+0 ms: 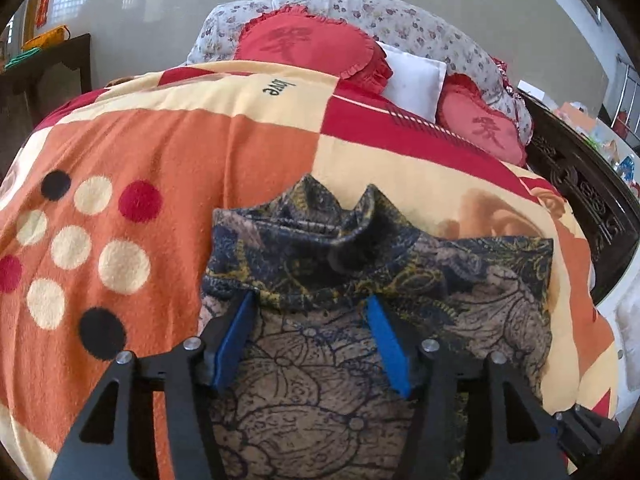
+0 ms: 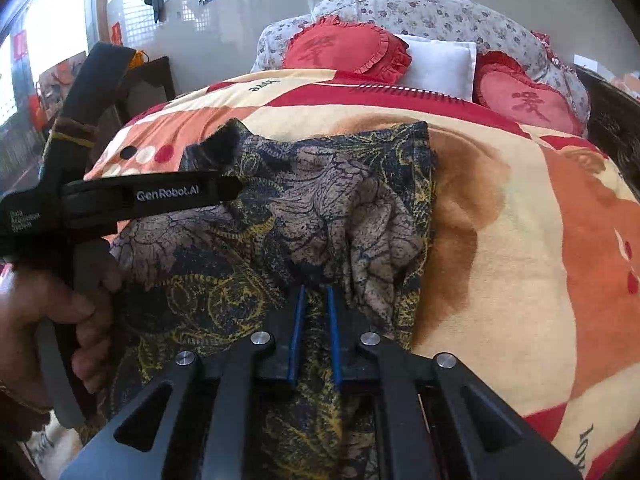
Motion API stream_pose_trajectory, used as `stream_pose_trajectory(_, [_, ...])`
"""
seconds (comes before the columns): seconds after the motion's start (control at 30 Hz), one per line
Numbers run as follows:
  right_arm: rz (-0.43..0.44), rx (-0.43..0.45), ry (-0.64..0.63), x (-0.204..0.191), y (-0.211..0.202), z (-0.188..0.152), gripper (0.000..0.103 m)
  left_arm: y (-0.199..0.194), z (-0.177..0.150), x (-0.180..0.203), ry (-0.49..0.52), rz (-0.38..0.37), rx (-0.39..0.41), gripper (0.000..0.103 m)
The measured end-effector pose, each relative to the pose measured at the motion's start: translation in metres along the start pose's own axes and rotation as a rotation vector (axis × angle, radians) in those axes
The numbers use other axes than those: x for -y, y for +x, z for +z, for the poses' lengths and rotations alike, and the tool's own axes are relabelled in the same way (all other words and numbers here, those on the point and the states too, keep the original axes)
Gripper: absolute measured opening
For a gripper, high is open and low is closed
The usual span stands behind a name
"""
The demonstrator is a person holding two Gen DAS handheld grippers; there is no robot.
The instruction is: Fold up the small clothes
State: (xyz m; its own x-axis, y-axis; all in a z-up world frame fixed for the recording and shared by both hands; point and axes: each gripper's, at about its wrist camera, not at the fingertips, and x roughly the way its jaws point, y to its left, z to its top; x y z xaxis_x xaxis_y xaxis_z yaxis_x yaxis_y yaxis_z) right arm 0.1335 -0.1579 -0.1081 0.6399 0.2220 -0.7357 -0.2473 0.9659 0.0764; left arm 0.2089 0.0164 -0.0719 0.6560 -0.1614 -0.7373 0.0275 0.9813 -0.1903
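Observation:
A small garment (image 1: 320, 380) with a dark blue, yellow and beige paisley print lies rumpled on the bed, its collar end bunched up at the far side. My left gripper (image 1: 311, 298) hovers over the garment's middle with its blue pads (image 1: 236, 340) standing wide apart; cloth lies under and between them, and neither pad presses it. In the right wrist view the garment (image 2: 240, 240) spreads across the blanket. My right gripper (image 2: 315, 292) is shut on a pinched fold near its right edge, with creases running out from the tips. The left gripper (image 2: 234, 185) reaches in from the left, held by a hand (image 2: 60, 312).
The bed is covered by an orange, cream and red blanket (image 1: 160, 140) with dots. Two red heart cushions (image 1: 304, 44) and a white pillow (image 1: 416, 80) lie at its head. A dark carved bed frame (image 1: 592, 200) runs along the right, and a dark cabinet (image 1: 48, 76) stands at the left.

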Motion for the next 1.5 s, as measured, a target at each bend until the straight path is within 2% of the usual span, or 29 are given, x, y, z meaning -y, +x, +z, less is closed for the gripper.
stream_pose_trajectory(0.37, [-0.027,0.007,-0.021,-0.006,0.0,0.0,0.0,-0.003,0.002,-0.003,-0.018,-0.023,0.009,0.064])
stream_pose_trajectory(0.47, [-0.028,0.008,-0.022,-0.007,0.001,0.0,0.0,-0.004,0.002,-0.001,-0.008,-0.033,0.003,0.07])
stream_pose_trajectory(0.57, [-0.021,0.005,-0.021,-0.006,0.001,0.0,0.0,-0.003,0.003,0.003,0.011,-0.051,-0.006,0.08])
stream_pose_trajectory(0.63, [-0.012,-0.003,-0.017,-0.005,0.0,0.001,0.0,-0.002,0.003,0.006,0.025,-0.072,-0.016,0.09])
stream_pose_trajectory(0.77, [0.021,0.01,-0.009,-0.003,-0.005,0.002,0.002,-0.002,0.004,0.008,0.039,-0.129,-0.035,0.102])
stream_pose_trajectory(0.83, [0.054,0.021,0.003,-0.001,-0.008,0.001,0.006,-0.002,0.004,0.008,0.032,-0.138,-0.038,0.103])
stream_pose_trajectory(1.03, [0.138,0.012,0.083,0.014,-0.002,-0.001,0.007,0.0,0.005,0.013,0.041,-0.113,-0.045,0.103])
stream_pose_trajectory(1.13, [0.132,0.012,0.077,0.013,-0.002,-0.001,0.007,0.001,0.004,0.016,0.057,-0.092,-0.05,0.103])
stream_pose_trajectory(1.27, [0.118,0.013,0.064,0.011,-0.003,-0.001,0.007,0.009,0.001,0.03,0.142,-0.017,-0.084,0.103])
stream_pose_trajectory(1.5, [0.125,-0.006,0.067,0.011,0.003,0.001,0.007,0.013,0.0,0.032,0.122,-0.032,-0.09,0.103])
